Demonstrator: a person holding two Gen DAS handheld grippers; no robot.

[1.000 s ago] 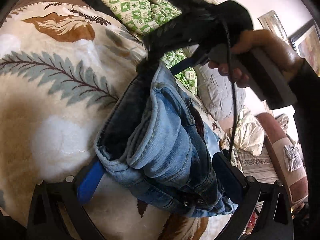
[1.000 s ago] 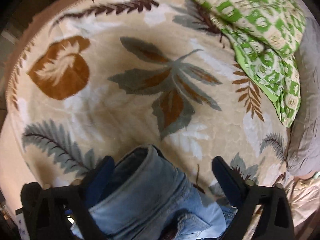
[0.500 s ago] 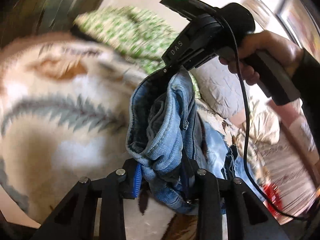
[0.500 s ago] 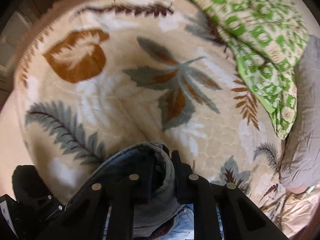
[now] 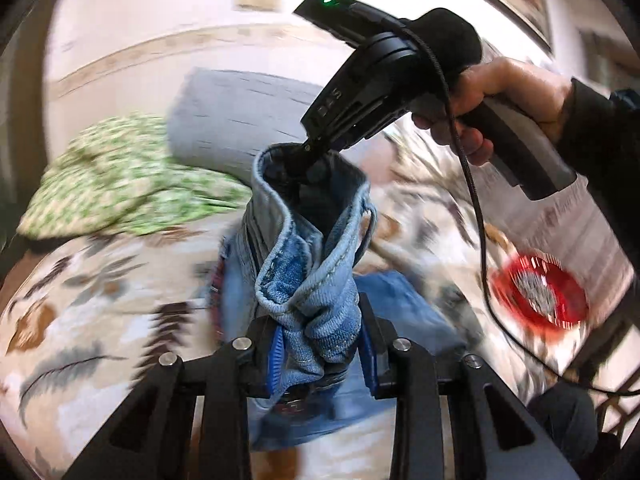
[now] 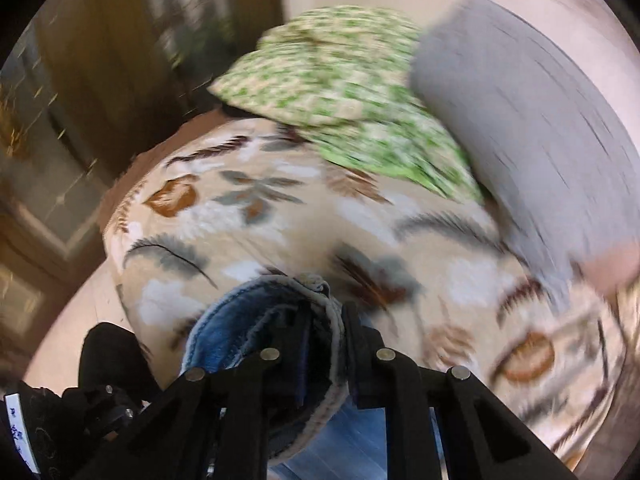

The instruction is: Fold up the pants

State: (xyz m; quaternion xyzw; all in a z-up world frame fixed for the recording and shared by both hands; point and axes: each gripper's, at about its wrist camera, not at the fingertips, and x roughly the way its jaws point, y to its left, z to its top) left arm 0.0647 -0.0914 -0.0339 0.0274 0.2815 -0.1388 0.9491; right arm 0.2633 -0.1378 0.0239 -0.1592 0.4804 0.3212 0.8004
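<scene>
- The blue jeans [image 5: 316,280] hung bunched in the air above the bed, gripped at two spots along what looked like the waistband, with the legs trailing down towards the bedspread.
- The left gripper [image 5: 320,354] was clamped on a thick wad of denim, its blue pads pressing in from both sides; the jaws had just been closing onto that fold.
- The right gripper [image 6: 326,344] was likewise shut on a rolled edge of the jeans [image 6: 256,320] (its jaws had just closed too), and in the left wrist view a person's hand [image 5: 492,108] held its handle high, the tips buried in the fabric.
- Holding two points apart probably served to let the garment's own weight pull it straight before laying it flat for the fold.
- Below lay the leaf-patterned blanket [image 6: 280,216], the likely landing surface.
- Further back sat a green checked pillow [image 6: 352,92] and a grey pillow [image 6: 520,112], both clear of the jeans.
- Everything around was smeared with motion blur.
</scene>
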